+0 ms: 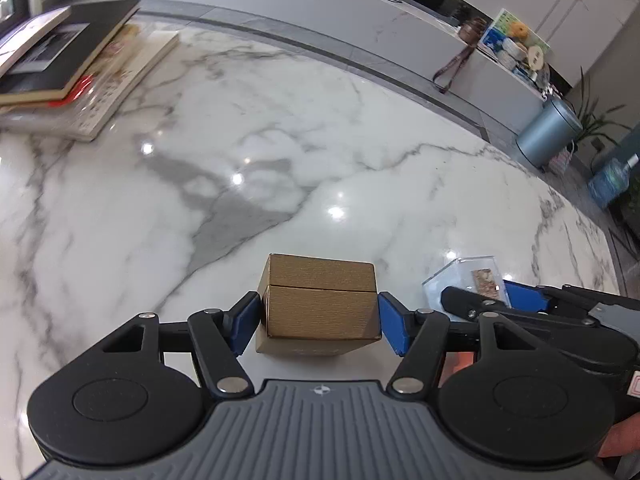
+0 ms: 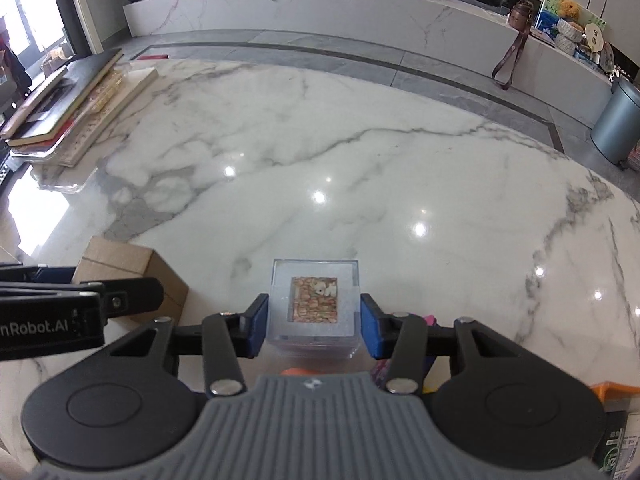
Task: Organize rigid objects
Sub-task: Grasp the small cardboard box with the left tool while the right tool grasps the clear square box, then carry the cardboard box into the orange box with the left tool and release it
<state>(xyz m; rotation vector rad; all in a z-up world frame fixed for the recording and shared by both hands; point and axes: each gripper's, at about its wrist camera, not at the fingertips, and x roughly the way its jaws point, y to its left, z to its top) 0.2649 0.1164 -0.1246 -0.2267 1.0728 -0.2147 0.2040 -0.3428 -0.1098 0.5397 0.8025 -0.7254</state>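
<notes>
Brown box (image 1: 318, 306) between left jaws; clear cube (image 2: 314, 306) between right jaws.

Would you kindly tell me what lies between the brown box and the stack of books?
Only bare marble table between brown box and books, in both wrist views.

Marble table (image 2: 360, 152) wide open ahead, bare across middle and far side. Book stack (image 2: 68, 112) blocks far left corner. Near edge crowded: brown box (image 1: 318, 304) and clear cube (image 2: 314, 304) close side by side, narrow gap between.
</notes>
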